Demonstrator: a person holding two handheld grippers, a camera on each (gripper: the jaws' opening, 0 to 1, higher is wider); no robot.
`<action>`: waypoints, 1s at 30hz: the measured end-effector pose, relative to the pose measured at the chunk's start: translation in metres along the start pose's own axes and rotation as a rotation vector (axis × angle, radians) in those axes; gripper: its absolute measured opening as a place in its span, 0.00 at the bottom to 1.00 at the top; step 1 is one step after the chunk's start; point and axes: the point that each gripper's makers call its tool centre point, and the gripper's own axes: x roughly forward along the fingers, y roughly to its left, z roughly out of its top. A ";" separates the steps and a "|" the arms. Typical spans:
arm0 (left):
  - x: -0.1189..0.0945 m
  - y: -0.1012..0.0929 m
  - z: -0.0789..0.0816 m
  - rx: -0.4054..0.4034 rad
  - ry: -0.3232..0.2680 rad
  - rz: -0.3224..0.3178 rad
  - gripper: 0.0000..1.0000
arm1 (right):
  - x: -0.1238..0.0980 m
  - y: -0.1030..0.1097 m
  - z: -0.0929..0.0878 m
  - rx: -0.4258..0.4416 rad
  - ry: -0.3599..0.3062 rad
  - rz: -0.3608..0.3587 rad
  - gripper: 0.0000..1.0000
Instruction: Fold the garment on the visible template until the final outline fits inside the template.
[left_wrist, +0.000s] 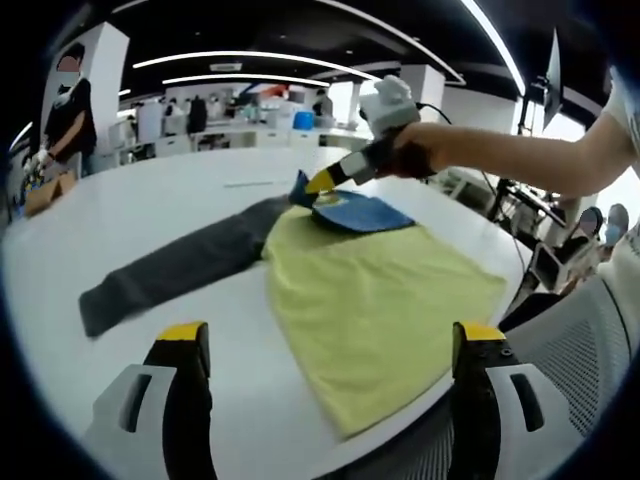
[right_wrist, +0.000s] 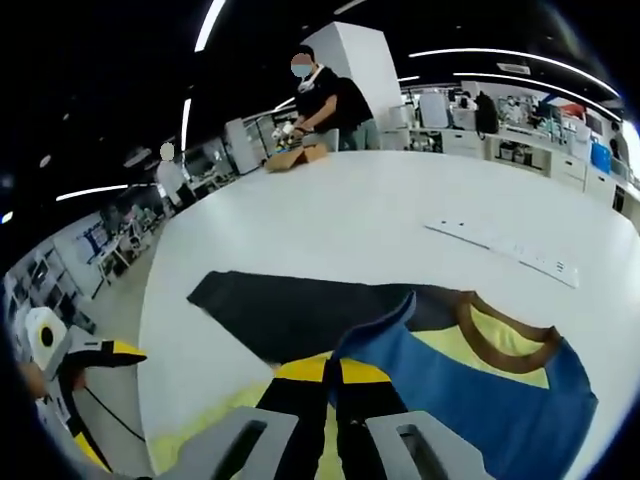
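RIGHT claw (left_wrist: 322, 184): clenched on garment (left_wrist: 385, 300) blue shoulder | LEFT claw (left_wrist: 330, 345): released, hovering | RISK: thin pinch slips, fold collapses, outline overhangs desk (left_wrist: 150, 215) edge.

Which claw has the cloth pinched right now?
The right claw: shut on the garment's blue part near the collar. The left claw hangs open above the yellow part.

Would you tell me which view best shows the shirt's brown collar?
The right gripper view: the brown collar curves plainly against blue and yellow cloth beside the right gripper. In the left gripper view the collar is only a small distant strip.
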 end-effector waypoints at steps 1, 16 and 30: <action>0.000 0.000 0.000 -0.001 -0.001 0.000 0.97 | 0.002 0.001 -0.001 -0.003 0.002 0.001 0.00; -0.001 0.002 0.001 -0.003 -0.007 0.007 0.98 | 0.018 0.006 -0.006 0.032 -0.005 0.012 0.14; -0.001 0.003 0.002 0.006 -0.005 0.014 0.99 | -0.005 -0.008 -0.004 -0.055 -0.045 -0.041 0.76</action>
